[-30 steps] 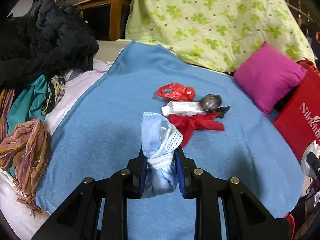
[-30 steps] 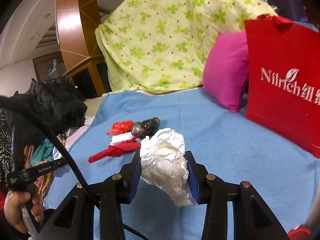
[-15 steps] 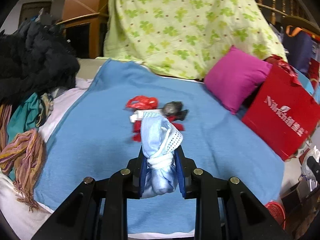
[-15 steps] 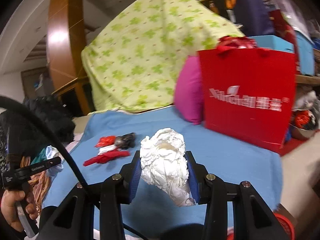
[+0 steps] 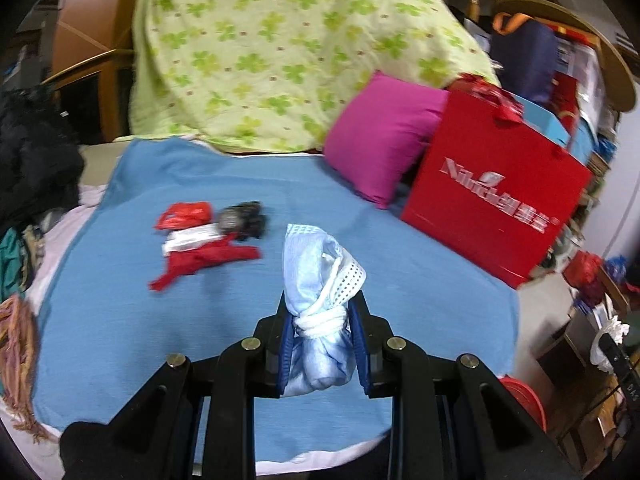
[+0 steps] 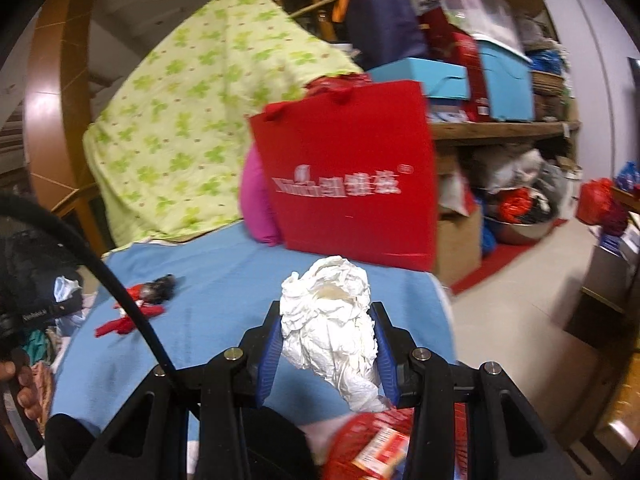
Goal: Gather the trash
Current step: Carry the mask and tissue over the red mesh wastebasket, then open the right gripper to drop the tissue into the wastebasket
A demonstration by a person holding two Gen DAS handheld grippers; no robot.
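Left fingers [image 5: 322, 344] clamp knotted blue mask [image 5: 320, 280]; right fingers [image 6: 328, 352] clamp crumpled white tissue [image 6: 332, 320].

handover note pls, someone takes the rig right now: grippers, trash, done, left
Left gripper: jaws shut on a knotted blue face mask.
Right gripper: jaws shut on a crumpled white paper wad.
Both are held above the blue blanket.
Done: two pieces picked up, neither dropped off yet.
Left: a small trash pile on the blanket (red wrappers, white packet, dark bits).
A red bin with trash in it shows just under the right gripper; likely the drop point.
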